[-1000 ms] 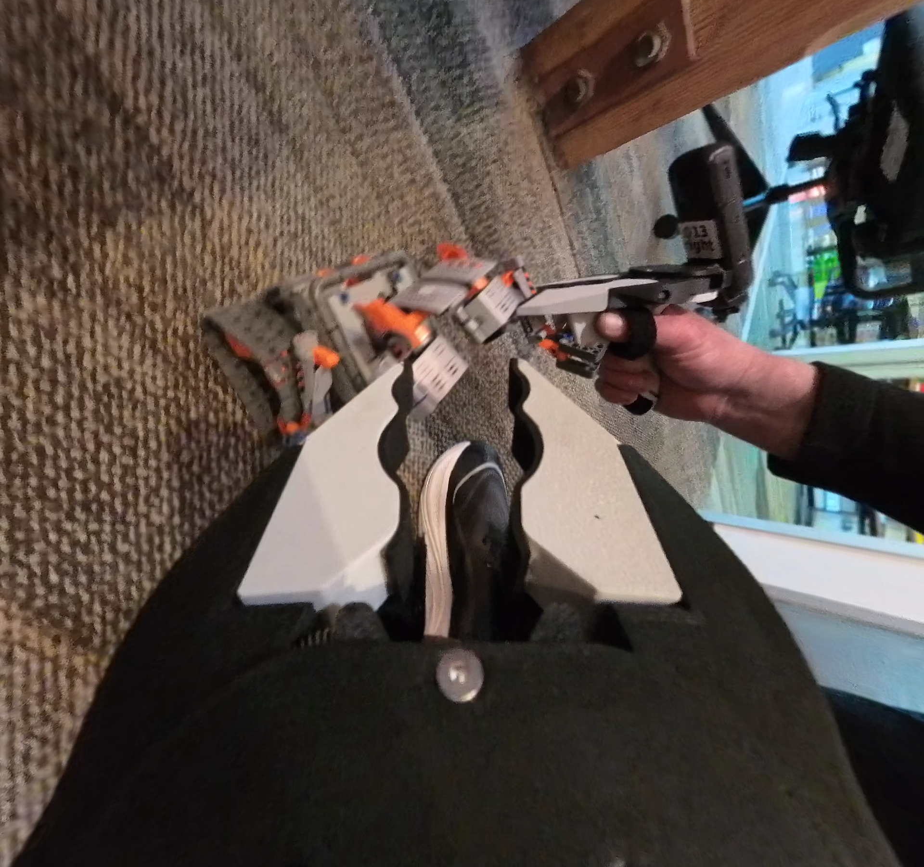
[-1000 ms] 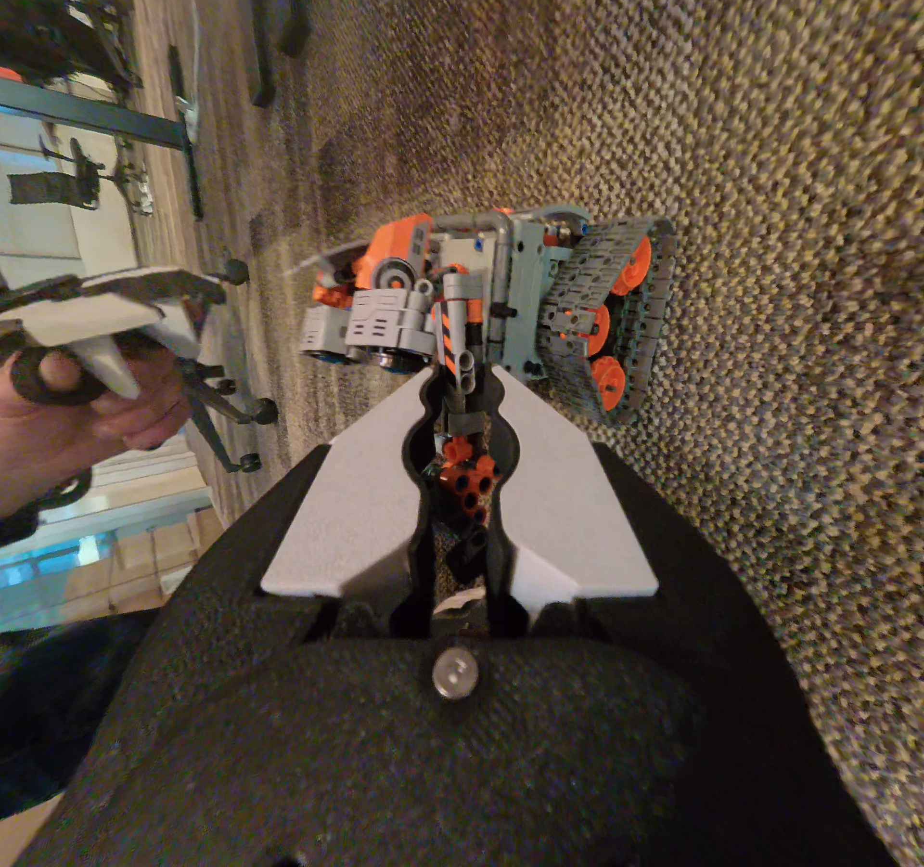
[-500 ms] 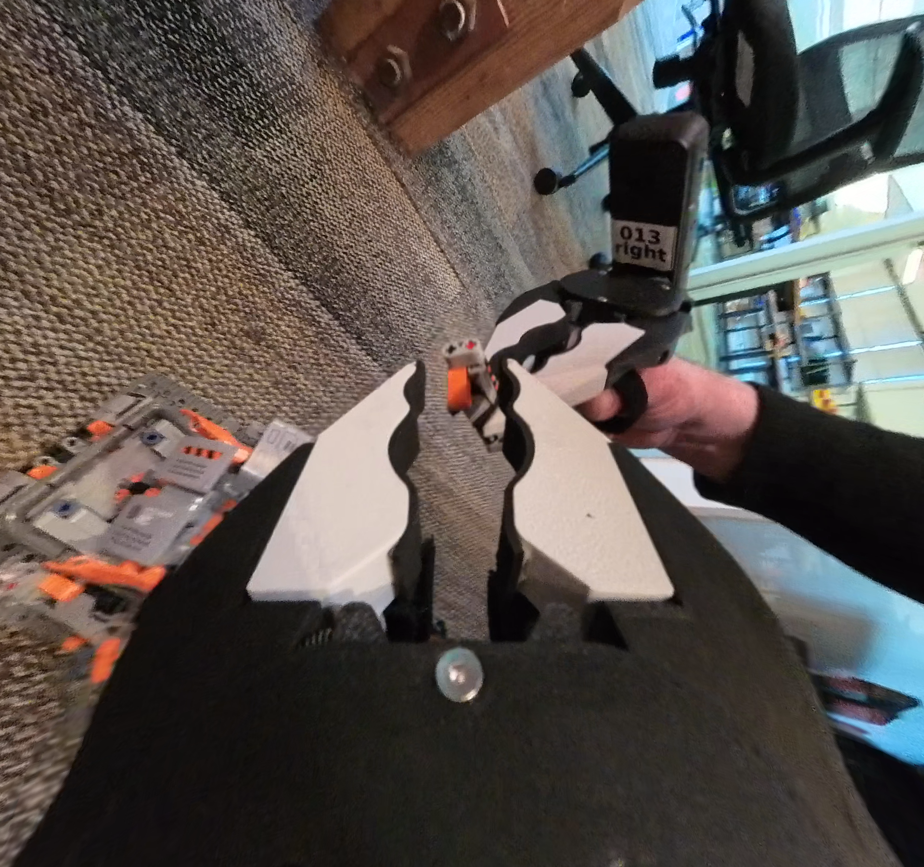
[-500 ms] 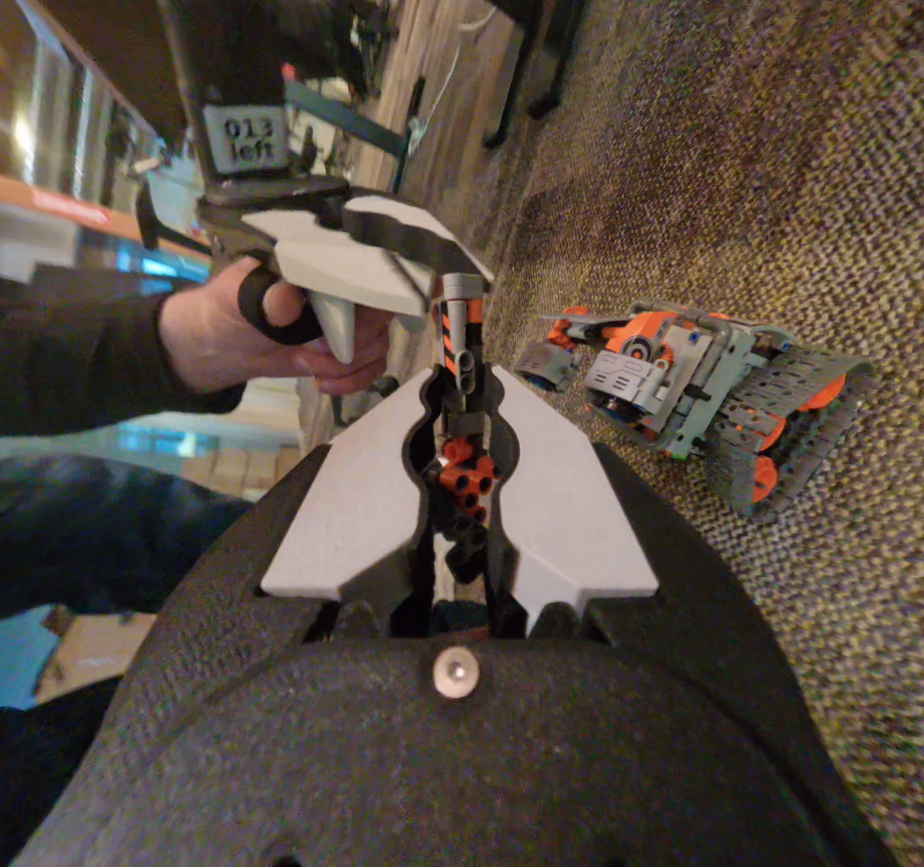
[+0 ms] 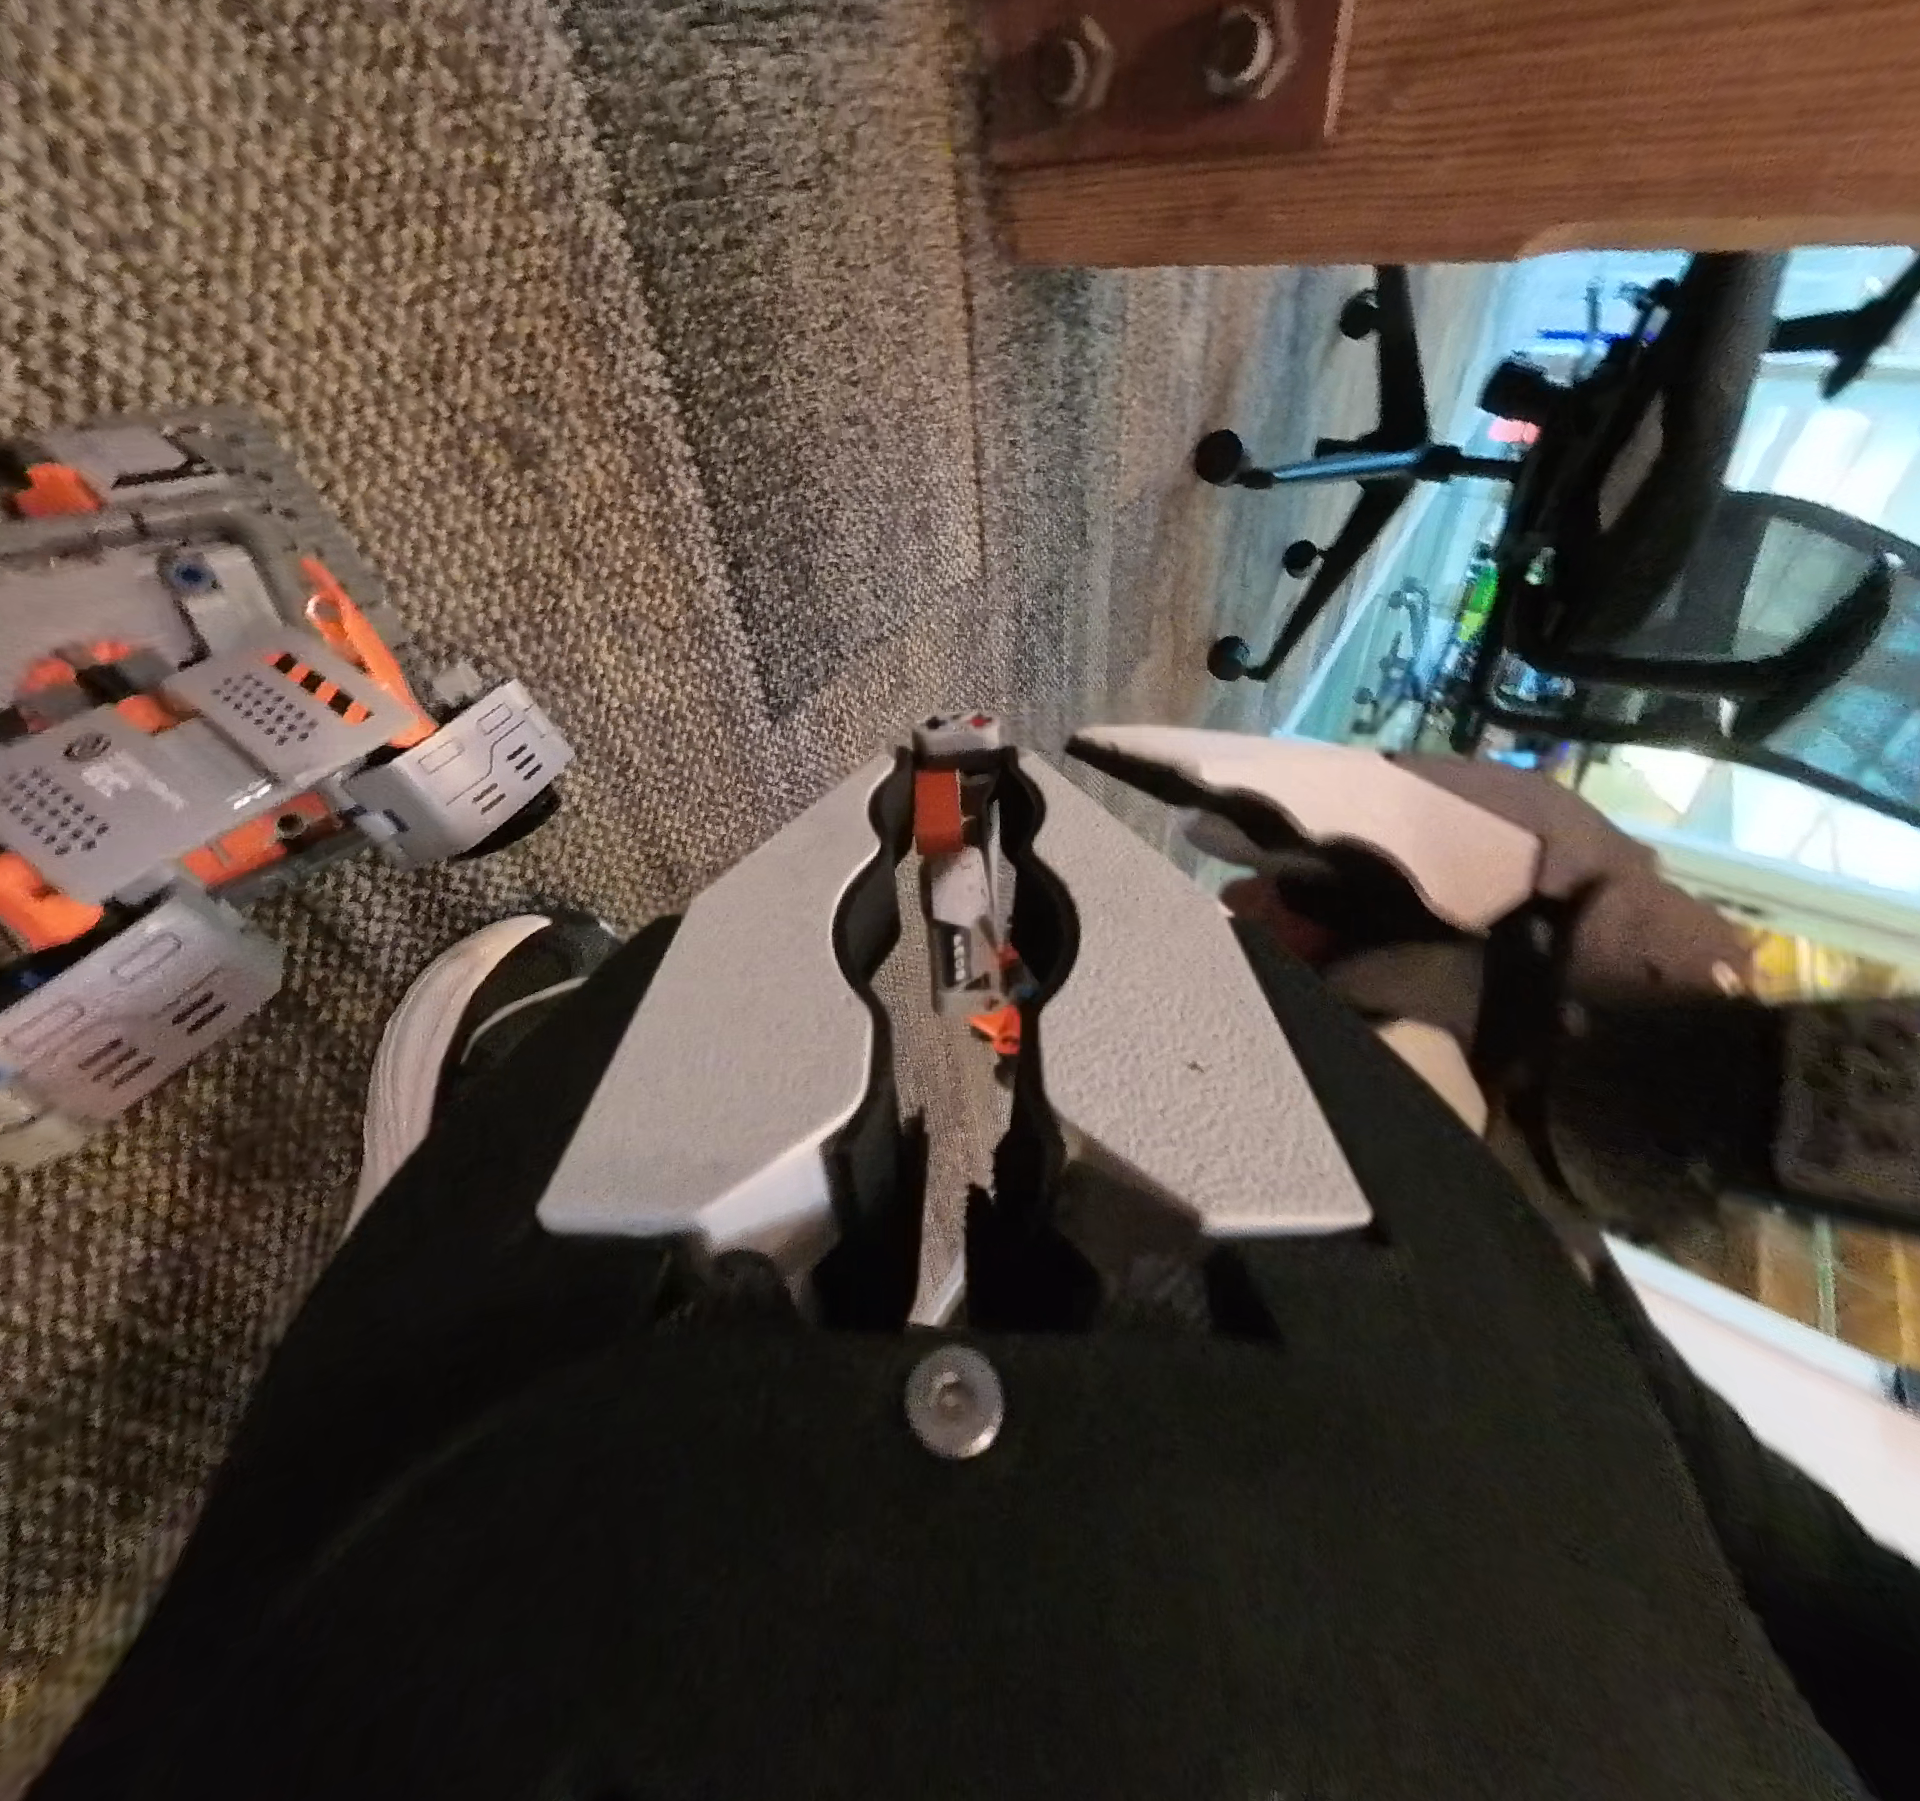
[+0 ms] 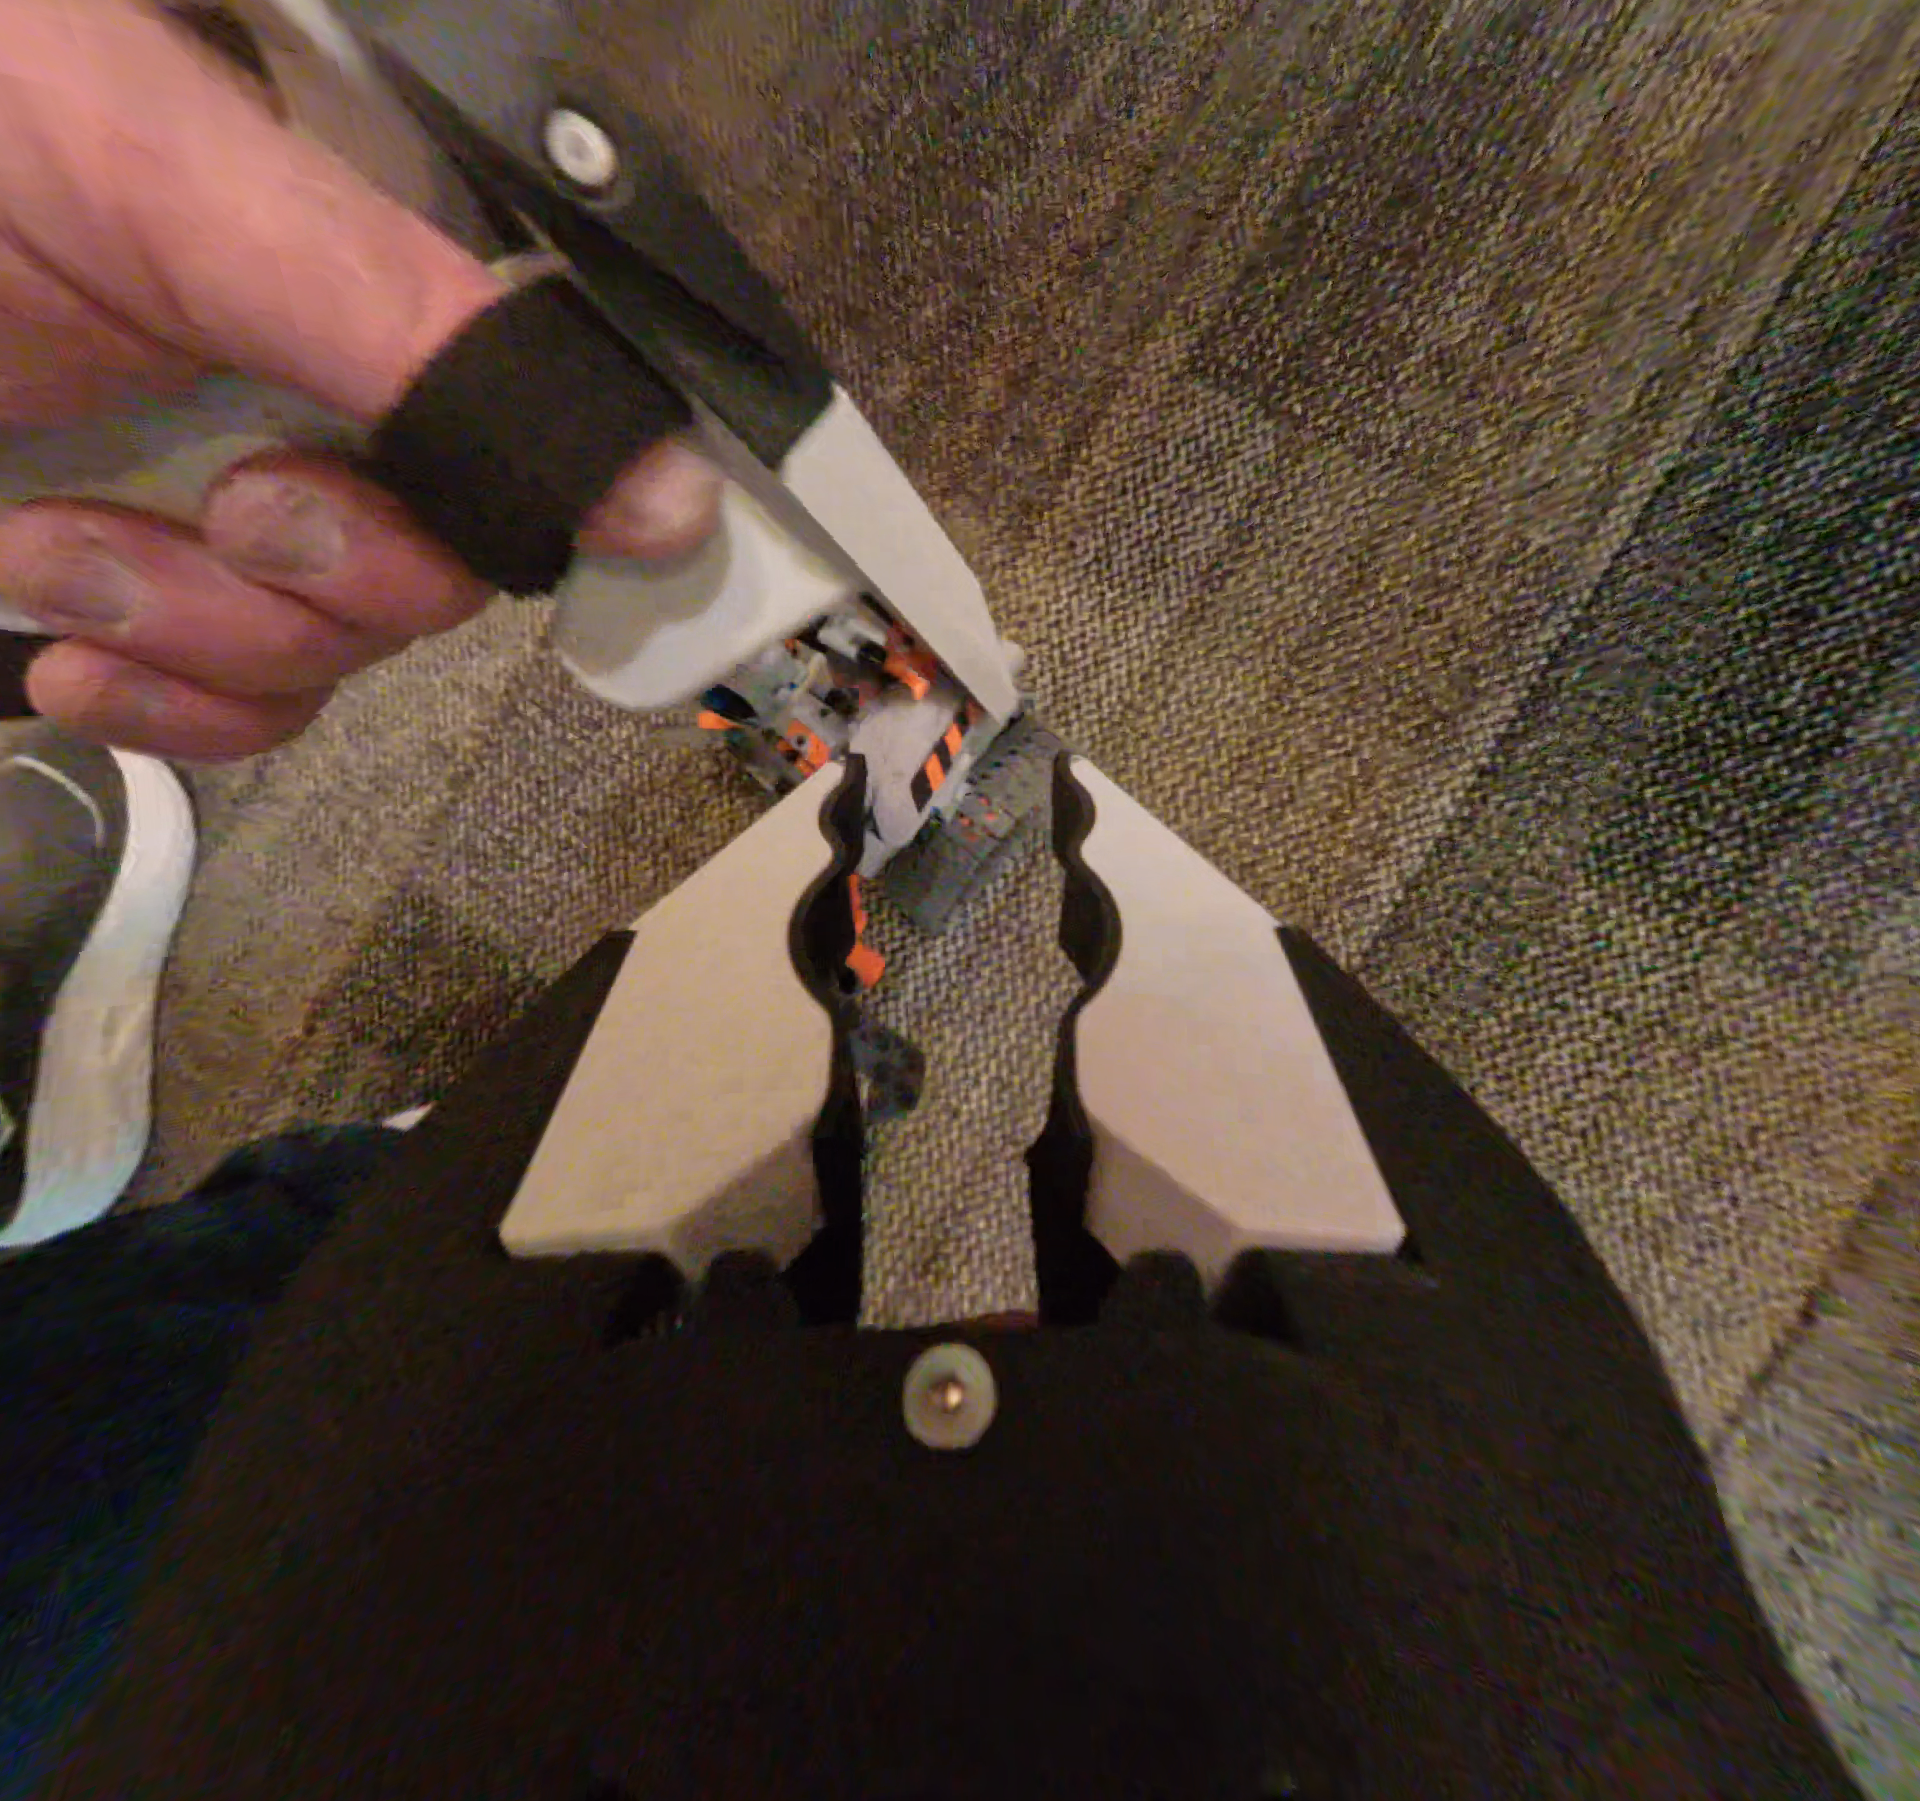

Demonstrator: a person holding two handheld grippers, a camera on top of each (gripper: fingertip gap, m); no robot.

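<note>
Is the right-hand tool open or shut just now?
Open. The right tool's two fingers stand apart, bare carpet showing between them. The grey-and-orange piece there is gripped by the left tool instead.

R gripper open over carpet.
We see L gripper, hand-held, gripping a grey-orange brick piece just ahead of our tips.
</note>
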